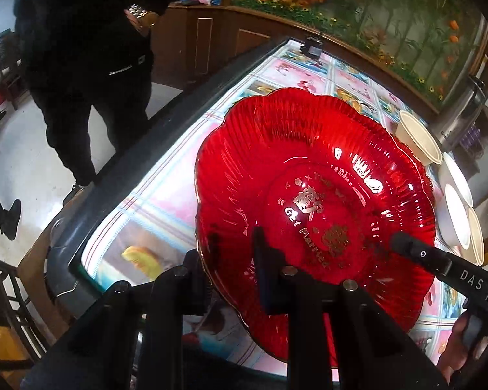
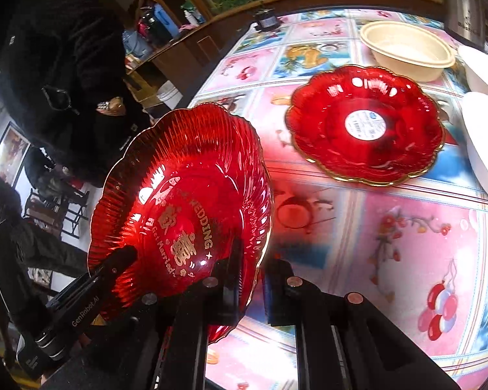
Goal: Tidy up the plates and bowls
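Both grippers angle steeply down over the table and share one red plate, each pinching a different part of its near rim. The left gripper has its jaws pressed together on the rim, one finger above the plate and one beneath. The right gripper clamps the rim the same way, one finger seen through the red plastic.

The plate is translucent, glossy red, ribbed and scalloped like a flower with a thin gold edge, and gold lettering sits in its centre. It is held off the table, tilted, its face turned toward the cameras and its far edge raised.

A second red plate, with a round white sticker, lies flat farther right. Beyond it sits a cream bowl; white bowls stand at the right edge. The tablecloth is shiny, printed in pink and blue squares.

A person in black stands at the left.
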A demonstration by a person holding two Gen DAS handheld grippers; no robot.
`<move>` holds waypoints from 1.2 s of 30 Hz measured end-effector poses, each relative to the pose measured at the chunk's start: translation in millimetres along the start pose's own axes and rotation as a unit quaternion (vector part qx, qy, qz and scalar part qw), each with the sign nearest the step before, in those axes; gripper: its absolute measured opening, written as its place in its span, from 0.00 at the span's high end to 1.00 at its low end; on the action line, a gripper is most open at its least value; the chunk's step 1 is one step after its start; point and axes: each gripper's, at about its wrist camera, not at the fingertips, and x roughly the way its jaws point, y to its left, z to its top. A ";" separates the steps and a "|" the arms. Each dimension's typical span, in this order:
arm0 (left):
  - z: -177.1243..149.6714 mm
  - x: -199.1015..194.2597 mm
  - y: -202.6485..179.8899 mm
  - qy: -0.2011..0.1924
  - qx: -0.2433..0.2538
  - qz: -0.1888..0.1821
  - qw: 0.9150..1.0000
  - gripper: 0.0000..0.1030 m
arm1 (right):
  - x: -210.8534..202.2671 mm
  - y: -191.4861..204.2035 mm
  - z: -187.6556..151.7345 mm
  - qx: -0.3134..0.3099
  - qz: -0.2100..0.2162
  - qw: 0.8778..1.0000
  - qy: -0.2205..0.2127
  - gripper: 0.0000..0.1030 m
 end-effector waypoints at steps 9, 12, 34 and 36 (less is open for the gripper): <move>-4.9 12.1 3.5 0.011 -0.008 0.007 1.000 0.82 | 15.7 3.9 -8.8 -0.003 -0.005 1.000 0.009 0.91; -6.9 15.5 4.2 0.014 -0.010 0.008 1.000 0.82 | 19.5 2.9 -12.0 -0.003 -0.007 1.000 0.011 0.91; -14.1 15.2 9.9 0.012 -0.034 0.012 0.999 0.71 | 12.4 -1.9 -19.6 -0.004 0.024 1.000 -0.011 0.41; -14.9 8.7 12.4 0.002 -0.044 0.020 0.999 0.53 | 7.0 -3.5 -20.7 -0.005 0.027 0.999 -0.021 0.36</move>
